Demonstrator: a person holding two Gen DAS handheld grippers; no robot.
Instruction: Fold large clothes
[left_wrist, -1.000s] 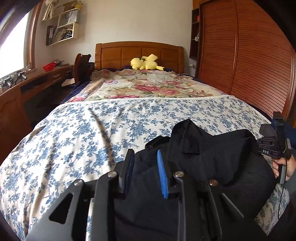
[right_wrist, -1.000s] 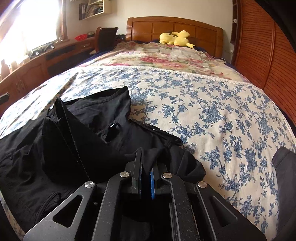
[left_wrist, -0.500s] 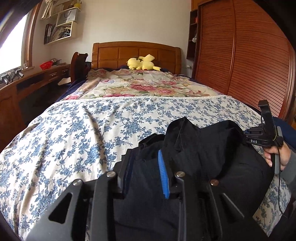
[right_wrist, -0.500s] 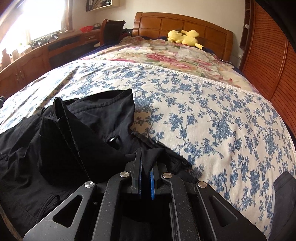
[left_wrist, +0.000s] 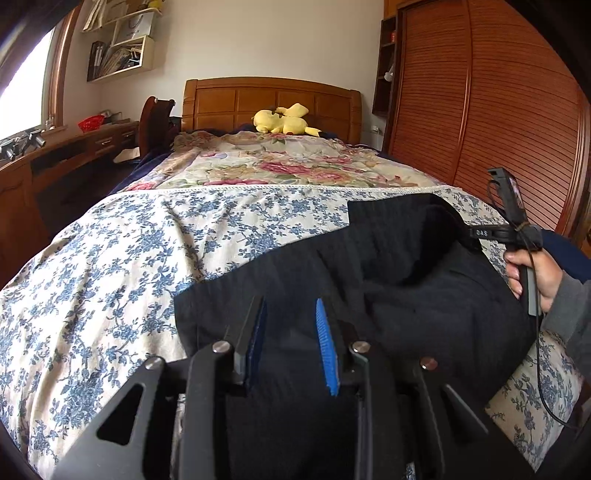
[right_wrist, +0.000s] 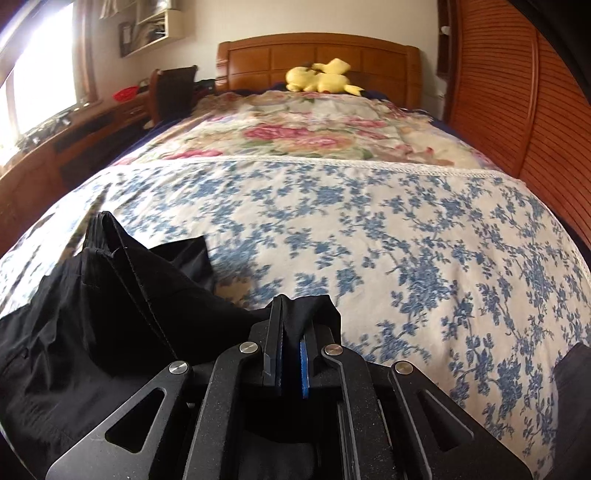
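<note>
Left wrist view, room: desk (left_wrist: 66, 155) at left, wooden headboard (left_wrist: 273, 103), slatted wardrobe (left_wrist: 491, 122) at right.
Bed: my blue-flowered sheet (left_wrist: 122, 258) is soft and wrinkled; a yellow plush (left_wrist: 282, 122) lies by the headboard.
Garment (left_wrist: 406, 288): black, matte, rumpled, on the near bed.
Left gripper (left_wrist: 290, 332): fingers partly apart, cloth between them; I cannot tell whether they pinch it.
Right gripper (right_wrist: 290, 350): clamped on the garment's edge.
Change: I've drawn that edge rightward, spreading the cloth wider.
</note>
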